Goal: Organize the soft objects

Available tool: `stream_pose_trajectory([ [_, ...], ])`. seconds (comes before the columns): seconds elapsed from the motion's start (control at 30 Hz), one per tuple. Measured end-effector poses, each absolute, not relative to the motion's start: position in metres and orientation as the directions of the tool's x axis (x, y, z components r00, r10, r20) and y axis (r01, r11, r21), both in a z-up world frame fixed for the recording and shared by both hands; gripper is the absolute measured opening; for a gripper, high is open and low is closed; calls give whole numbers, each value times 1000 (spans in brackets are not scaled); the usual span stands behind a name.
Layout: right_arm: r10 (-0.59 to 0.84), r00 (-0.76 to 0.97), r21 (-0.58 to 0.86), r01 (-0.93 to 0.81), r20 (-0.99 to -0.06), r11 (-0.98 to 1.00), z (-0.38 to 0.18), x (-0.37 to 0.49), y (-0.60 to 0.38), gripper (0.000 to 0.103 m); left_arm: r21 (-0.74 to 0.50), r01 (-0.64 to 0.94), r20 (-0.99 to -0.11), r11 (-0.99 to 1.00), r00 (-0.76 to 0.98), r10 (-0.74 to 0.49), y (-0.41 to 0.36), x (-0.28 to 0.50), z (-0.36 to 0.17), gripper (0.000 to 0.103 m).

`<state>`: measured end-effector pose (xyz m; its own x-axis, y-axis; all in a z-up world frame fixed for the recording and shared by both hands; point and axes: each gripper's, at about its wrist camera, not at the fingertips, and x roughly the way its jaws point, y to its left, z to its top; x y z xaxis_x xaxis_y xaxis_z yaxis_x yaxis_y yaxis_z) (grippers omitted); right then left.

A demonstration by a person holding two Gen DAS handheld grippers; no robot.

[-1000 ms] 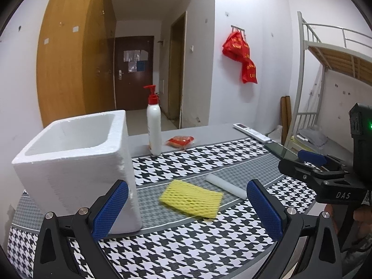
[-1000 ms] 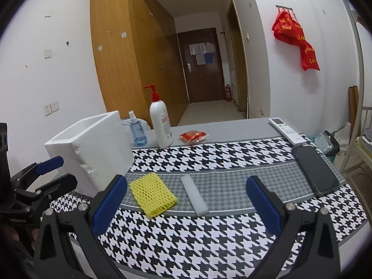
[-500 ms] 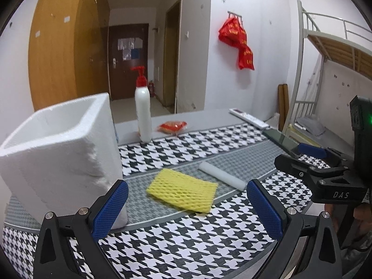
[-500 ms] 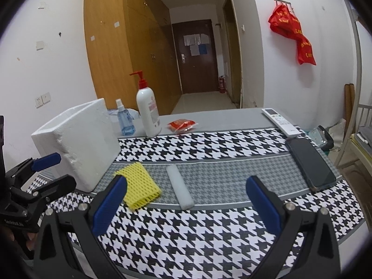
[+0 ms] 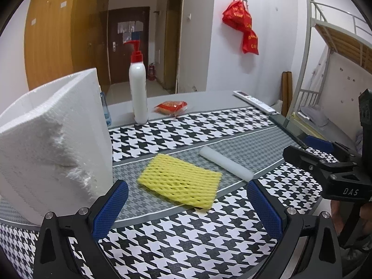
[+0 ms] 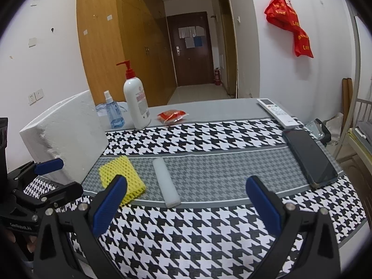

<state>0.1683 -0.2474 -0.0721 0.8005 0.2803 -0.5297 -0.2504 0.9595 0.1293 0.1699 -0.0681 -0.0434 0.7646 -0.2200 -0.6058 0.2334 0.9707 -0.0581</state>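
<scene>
Holding both jaws wide: left hand-held gripper [image 5: 187, 205] sits low over the yellow foam net [image 5: 179, 181], right hand-held gripper [image 6: 186, 197] faces the white foam roll [image 6: 166, 182]; neither holds anything. Both pieces lie flat on the table [image 6: 209, 232], net just beside the white foam box [image 5: 53, 139]. We judge the net goes first: we pinch one edge, since it's thin and squashy, then lift clear of the box wall before dropping in.
</scene>
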Motion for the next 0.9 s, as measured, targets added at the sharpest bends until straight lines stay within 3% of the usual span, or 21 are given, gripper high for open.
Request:
stream_pose_trajectory([
  [0.9,327,738,129,-313,-591,941,-90,191,-241,103,-96,139,-706,986,689,-167,-69,210,-69,102],
])
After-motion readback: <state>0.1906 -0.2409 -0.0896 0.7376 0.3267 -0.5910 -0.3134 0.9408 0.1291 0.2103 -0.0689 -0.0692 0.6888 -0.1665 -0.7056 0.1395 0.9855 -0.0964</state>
